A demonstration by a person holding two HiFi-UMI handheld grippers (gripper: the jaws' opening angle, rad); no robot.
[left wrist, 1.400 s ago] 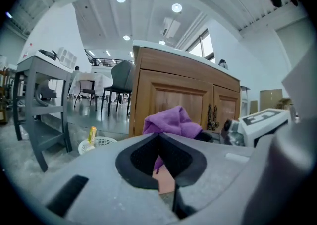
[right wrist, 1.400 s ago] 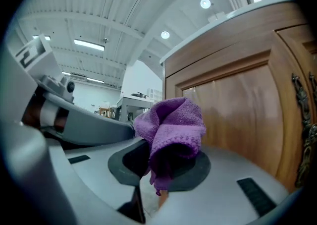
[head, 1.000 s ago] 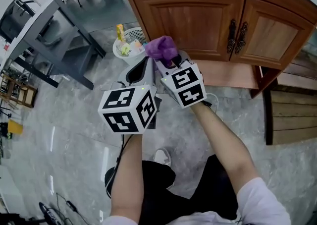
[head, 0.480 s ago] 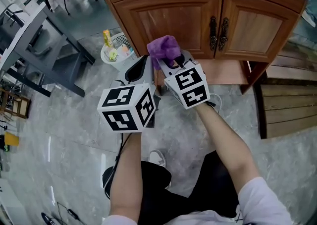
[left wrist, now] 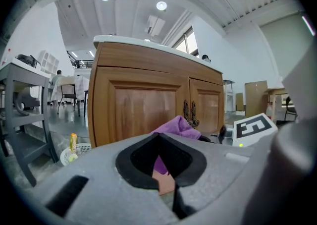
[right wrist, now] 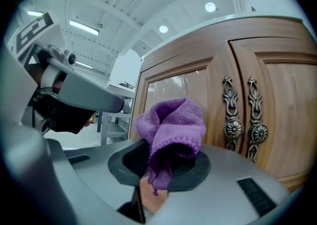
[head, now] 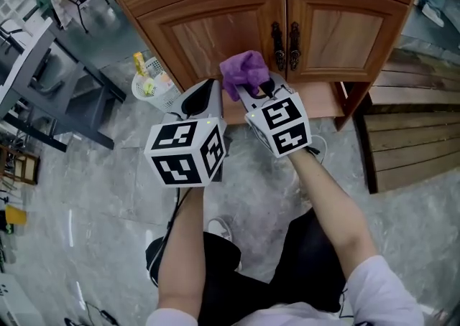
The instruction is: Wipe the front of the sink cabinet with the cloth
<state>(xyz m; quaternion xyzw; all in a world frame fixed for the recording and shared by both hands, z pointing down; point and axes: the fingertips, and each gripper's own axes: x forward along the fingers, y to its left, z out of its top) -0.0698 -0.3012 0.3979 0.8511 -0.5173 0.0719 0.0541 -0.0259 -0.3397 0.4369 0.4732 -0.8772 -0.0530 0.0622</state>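
The sink cabinet [head: 215,30] is brown wood with two doors and a pair of dark metal handles [head: 284,36] at the middle. My right gripper [head: 253,91] is shut on a bunched purple cloth [head: 244,70], held just in front of the left door near the handles. In the right gripper view the cloth [right wrist: 171,125] sticks up out of the right gripper [right wrist: 163,164], with the handles [right wrist: 233,120] close behind. My left gripper [head: 208,86] hangs beside it on the left, shut and holding nothing. The left gripper view shows the left gripper [left wrist: 159,137], the cloth [left wrist: 179,126] and the cabinet [left wrist: 143,105] beyond.
A white basket [head: 147,84] with bottles stands on the marble floor by the cabinet's left corner. A grey metal table [head: 43,66] is further left. Wooden planks [head: 410,145] lie on the floor to the right of the cabinet.
The head view has swung so the cabinet doors sit nearer the middle. Both grippers and the cloth have shifted right along the cabinet front, nearer the handles.
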